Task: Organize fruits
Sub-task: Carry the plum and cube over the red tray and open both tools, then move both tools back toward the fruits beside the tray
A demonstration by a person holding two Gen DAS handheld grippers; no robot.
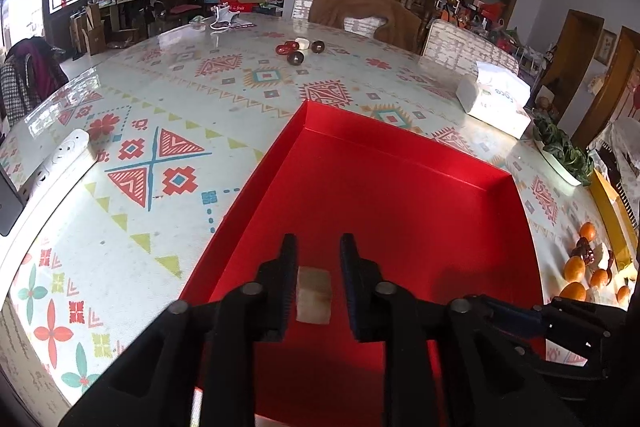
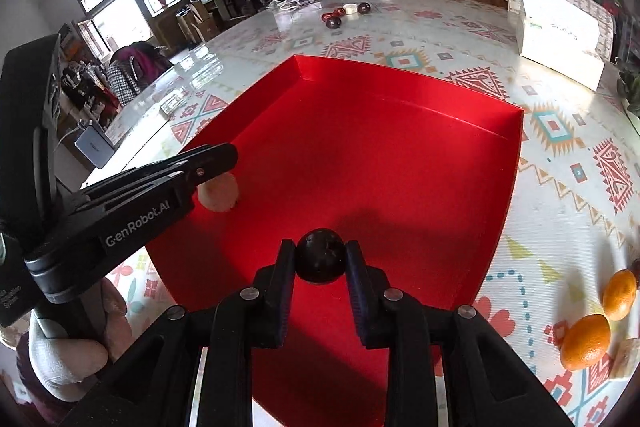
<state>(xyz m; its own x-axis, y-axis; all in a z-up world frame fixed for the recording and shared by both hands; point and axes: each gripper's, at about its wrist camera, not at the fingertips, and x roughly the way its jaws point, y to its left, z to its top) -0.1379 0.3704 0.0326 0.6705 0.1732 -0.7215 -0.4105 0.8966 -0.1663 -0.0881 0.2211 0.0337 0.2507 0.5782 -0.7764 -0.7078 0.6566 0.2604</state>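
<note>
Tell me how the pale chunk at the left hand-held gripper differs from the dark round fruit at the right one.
The pale chunk is cream and blocky; the dark round fruit is near-black and spherical. The chunk lies on the red tray between the left hand-held gripper pads with gaps either side; the fruit is clamped by the right hand-held gripper. Both are over the same tray.
</note>
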